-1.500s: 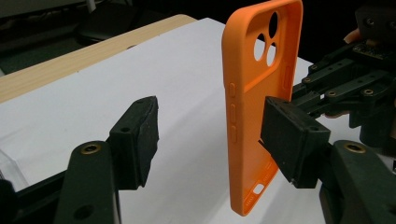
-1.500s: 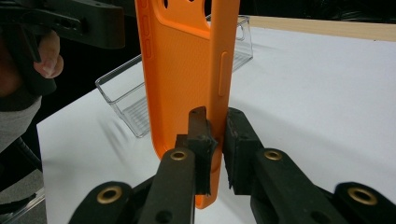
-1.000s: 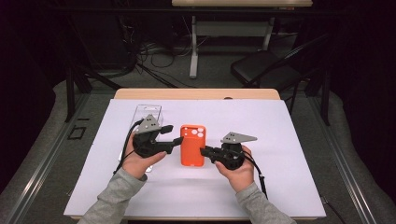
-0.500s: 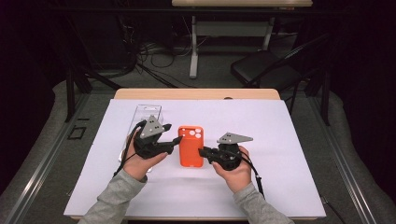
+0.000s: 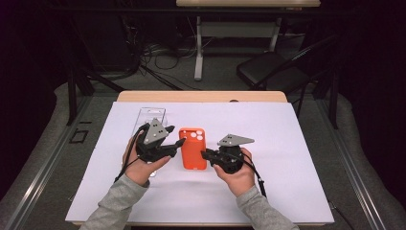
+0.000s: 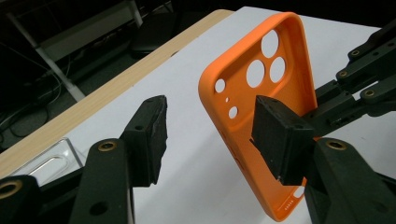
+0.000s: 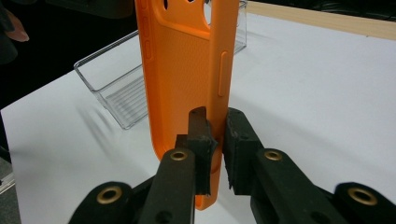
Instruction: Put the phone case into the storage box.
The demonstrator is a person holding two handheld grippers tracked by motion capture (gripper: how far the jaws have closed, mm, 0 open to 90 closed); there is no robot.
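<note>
Orange phone case (one) — right claw pinching its edge; left claw closing, not gripping; one clear tray.

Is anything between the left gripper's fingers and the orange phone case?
Nothing visible. The left gripper has been closing beside the orange phone case, one finger against its edge. The right gripper clamps its other side wall.

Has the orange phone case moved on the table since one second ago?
No. The orange phone case keeps its place beside the clear tray, with the right gripper shut on its edge.
</note>
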